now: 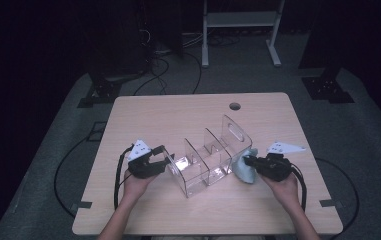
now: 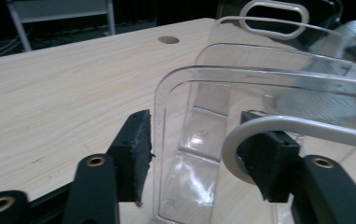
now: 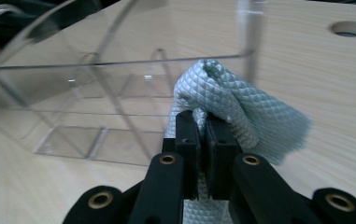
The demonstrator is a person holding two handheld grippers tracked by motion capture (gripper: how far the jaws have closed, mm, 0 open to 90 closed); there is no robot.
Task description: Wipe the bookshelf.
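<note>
A clear plastic organizer (image 1: pixel 213 160) with several compartments and a handle slot stands at the table's middle. My left gripper (image 1: pixel 165 162) is at its left end. In the left gripper view the jaws (image 2: pixel 201 149) straddle the organizer's end wall (image 2: pixel 175 93). The left pad (image 2: pixel 138 149) sits just off the wall and the gap is wide, so the gripper is open. My right gripper (image 1: pixel 245 161) is at the organizer's right end, shut on a light blue-grey quilted cloth (image 1: pixel 242 174). In the right gripper view the cloth (image 3: pixel 236 102) bunches above the closed jaws (image 3: pixel 202 121), against the clear wall (image 3: pixel 119 65).
The wooden table (image 1: pixel 178 115) has a round cable hole (image 1: pixel 234 106) near its far edge. Cables (image 1: pixel 168 70) and a white frame's legs (image 1: pixel 205 45) lie on the floor beyond it. Bare tabletop lies behind and in front of the organizer.
</note>
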